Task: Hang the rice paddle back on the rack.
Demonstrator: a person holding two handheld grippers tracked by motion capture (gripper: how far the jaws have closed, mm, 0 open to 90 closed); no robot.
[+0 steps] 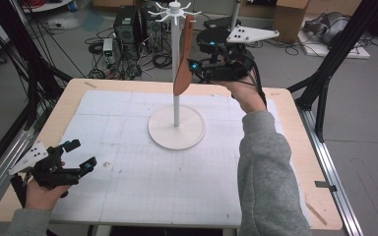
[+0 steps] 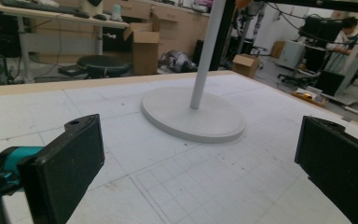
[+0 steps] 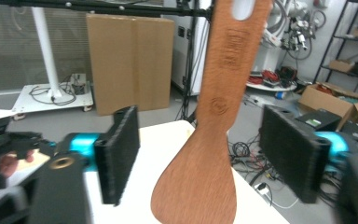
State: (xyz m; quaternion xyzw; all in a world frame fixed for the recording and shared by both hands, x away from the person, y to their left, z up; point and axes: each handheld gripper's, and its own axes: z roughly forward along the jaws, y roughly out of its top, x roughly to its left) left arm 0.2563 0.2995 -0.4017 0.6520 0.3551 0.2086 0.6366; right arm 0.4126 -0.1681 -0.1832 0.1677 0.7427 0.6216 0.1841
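Wooden spatula (image 1: 183, 61) hangs blade-down from a hook at the top of the white rack (image 1: 176, 69), just right of the rack's pole. In the right gripper view the spatula (image 3: 214, 121) shows a hang-hole at the handle end, near the top edge, and engraved marks on the handle; blade end is the lowest part.

Right gripper (image 1: 193, 70): held above the far half of the table, at spatula level, approaching from the spatula's right side. Jaws spread wide, one to each side of the spatula. In the right gripper view (image 3: 200, 158) both black pads stand clear of the wood, w/ a gap on each side; no contact visible. Grey three-cornered plate sits on top of the unit.

Left gripper (image 1: 76, 156): at the near-left corner of the table, low over the white grid mat (image 1: 128, 167), well apart from the rack. Jaws wide, nothing btwn them. The left gripper view (image 2: 198, 168) looks across the mat toward the rack's round base (image 2: 193, 114) and pole.

Rack base (image 1: 176, 128) sits approx. at mat centre; pole upright. Mat covers most of the wooden table (image 1: 305, 147).

Background: cardboard boxes, cables, PC cases on the floor beyond the table.
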